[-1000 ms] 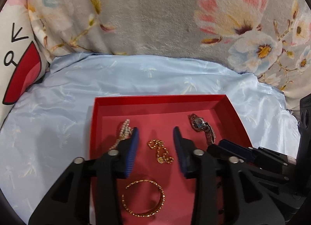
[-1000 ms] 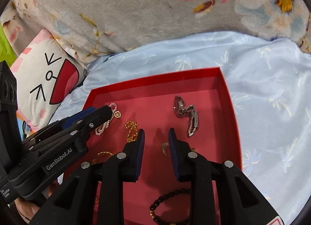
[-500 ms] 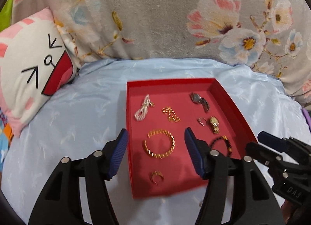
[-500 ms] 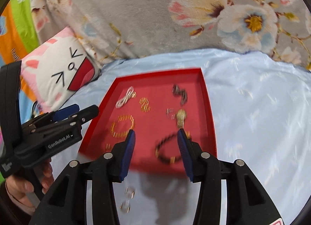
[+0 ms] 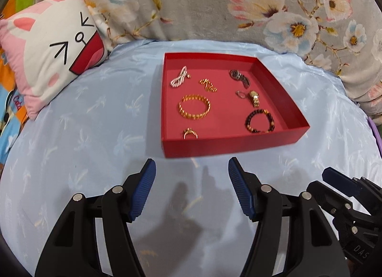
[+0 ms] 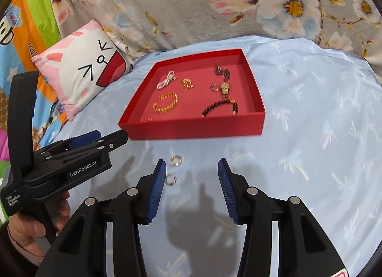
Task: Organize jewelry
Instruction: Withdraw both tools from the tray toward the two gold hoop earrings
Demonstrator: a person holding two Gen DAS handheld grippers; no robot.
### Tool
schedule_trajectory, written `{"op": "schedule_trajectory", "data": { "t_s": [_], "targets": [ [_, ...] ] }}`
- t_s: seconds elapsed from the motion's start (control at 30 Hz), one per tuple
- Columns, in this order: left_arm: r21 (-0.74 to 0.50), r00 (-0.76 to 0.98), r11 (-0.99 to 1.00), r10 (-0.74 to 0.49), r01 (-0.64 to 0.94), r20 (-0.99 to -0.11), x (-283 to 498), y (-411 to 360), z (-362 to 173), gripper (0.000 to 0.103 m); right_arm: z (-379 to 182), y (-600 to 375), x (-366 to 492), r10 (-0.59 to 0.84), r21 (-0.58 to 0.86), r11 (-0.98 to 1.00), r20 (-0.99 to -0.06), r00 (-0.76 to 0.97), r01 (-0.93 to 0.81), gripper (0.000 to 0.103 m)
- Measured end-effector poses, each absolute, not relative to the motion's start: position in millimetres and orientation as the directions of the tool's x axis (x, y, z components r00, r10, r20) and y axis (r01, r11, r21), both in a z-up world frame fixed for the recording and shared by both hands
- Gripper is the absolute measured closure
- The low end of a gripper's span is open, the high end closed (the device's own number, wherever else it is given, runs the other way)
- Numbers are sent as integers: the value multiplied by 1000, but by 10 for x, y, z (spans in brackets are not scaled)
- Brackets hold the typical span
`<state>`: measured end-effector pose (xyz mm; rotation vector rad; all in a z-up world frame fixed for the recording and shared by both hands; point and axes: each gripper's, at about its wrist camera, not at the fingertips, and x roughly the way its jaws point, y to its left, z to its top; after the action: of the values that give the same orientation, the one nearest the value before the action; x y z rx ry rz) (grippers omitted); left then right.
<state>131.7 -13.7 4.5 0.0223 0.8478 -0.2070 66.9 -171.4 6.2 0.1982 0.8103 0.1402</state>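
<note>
Now you see both grippers poised over the pale blue sheet (image 6: 310,100), short of the red tray (image 5: 229,144). Your left gripper (image 5: 192,188) stands released, jaws apart with only fabric between them; your right gripper (image 6: 191,188) is likewise spread and empty. Inside the tray lie a pearl strand (image 5: 179,79), a small gold chain (image 5: 208,84), a gold bangle (image 5: 194,107), a gold ring (image 5: 190,133), a dark beaded bracelet (image 5: 259,121), a gold watch (image 5: 254,96) and a silver watch (image 5: 239,76), all well apart from one another. Outside the tray, on the sheet just ahead of the right gripper's left finger, sit two small hoop earrings (image 6: 173,169); judged from the task, these loose pieces are what remains to be gathered. Expect them to handle as very light, hard, smooth metal, apt to skid from ribbed pads or sink into the soft bedding when pressed. Take each hoop across its width, pads on opposite sides of the ring, and close gently; the sheet beneath is slack and may bunch up into the grip. Chains and beaded strands will drape limply, so pinch them mid-length. The bangle is probably stiff; grip it across its band, not its open centre.
</note>
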Motion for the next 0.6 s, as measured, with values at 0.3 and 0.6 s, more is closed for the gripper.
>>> {"op": "schedule_trajectory", "data": {
  "t_s": [0.3,0.6],
  "targets": [
    [-55,622,987,-139,153,-771,1099,-36,-108,40,-152,-1530,556,206,217,974,-736,645,-64,58],
    [-51,593,990,-119,130,-797,1037,117,-301,40,-284,-1369,665,214,209,974,-756,619,-82,58]
  ]
}}
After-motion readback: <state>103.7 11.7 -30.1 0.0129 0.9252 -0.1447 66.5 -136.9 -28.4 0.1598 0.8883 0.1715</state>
